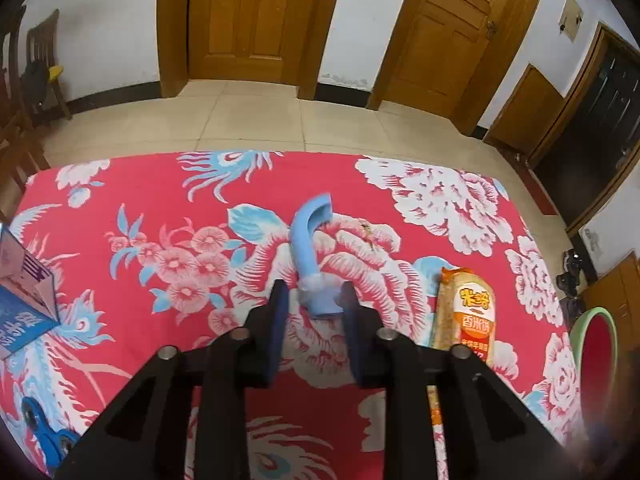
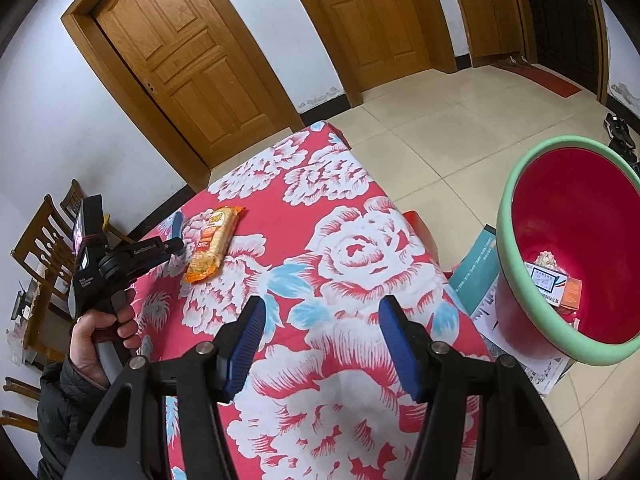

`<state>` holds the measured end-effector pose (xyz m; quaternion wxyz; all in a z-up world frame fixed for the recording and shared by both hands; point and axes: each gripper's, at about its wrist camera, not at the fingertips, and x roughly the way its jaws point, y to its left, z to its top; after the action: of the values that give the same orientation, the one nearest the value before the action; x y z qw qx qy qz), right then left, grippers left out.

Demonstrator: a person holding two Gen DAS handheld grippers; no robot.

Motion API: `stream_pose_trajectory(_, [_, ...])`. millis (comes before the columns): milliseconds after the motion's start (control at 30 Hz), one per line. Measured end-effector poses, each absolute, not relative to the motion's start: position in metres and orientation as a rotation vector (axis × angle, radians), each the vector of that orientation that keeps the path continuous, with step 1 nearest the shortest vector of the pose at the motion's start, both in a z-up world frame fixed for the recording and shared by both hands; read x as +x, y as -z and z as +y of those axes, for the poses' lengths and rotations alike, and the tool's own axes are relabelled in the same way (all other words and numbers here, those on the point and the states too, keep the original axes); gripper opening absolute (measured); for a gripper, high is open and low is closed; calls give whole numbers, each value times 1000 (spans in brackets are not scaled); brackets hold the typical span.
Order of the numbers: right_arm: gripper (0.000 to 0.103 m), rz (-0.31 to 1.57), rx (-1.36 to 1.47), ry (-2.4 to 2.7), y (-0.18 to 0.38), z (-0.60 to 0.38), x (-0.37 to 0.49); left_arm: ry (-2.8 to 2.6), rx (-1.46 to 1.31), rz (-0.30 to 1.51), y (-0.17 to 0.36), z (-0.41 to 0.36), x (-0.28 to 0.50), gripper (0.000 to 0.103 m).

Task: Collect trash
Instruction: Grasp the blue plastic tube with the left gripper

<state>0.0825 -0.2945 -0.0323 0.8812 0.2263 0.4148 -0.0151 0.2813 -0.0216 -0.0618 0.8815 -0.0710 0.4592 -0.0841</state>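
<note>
My left gripper (image 1: 314,298) is shut on the lower end of a light blue curved plastic piece (image 1: 310,236), which stands up over the red flowered tablecloth (image 1: 160,184). An orange rice-cracker packet (image 1: 468,312) lies on the cloth just right of it, also shown in the right wrist view (image 2: 212,244). My right gripper (image 2: 320,320) is open and empty above the cloth (image 2: 340,248) near the table's right edge. The left gripper (image 2: 170,246) shows at far left there, held by a hand. A red bin with a green rim (image 2: 516,184) stands on the floor to the right, with some wrappers inside.
A blue carton (image 1: 24,300) lies at the table's left edge, and a blue tool (image 1: 44,436) near the front left corner. Papers (image 2: 480,280) lie on the floor beside the bin. Wooden chairs (image 2: 44,236) stand to the left. Wooden doors line the far wall.
</note>
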Motion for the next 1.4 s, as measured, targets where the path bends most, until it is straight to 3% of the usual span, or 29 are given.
stream_pose_trajectory(267, [62,864,468,22,32,-294,82,186,-241,980,60,-20,284,30])
stream_pose_trajectory(533, [62,874,479,26,36,-298,84,143,-161,942,62,-33,289,30])
stream_pose_trajectory(600, [62,876,480,26,37,-299,84,120,-112,931,63,-39,288,21])
stream_pose_trajectory(1400, [62,881,378,-49,16,-243,111,72,-270,867,42,42,199,20])
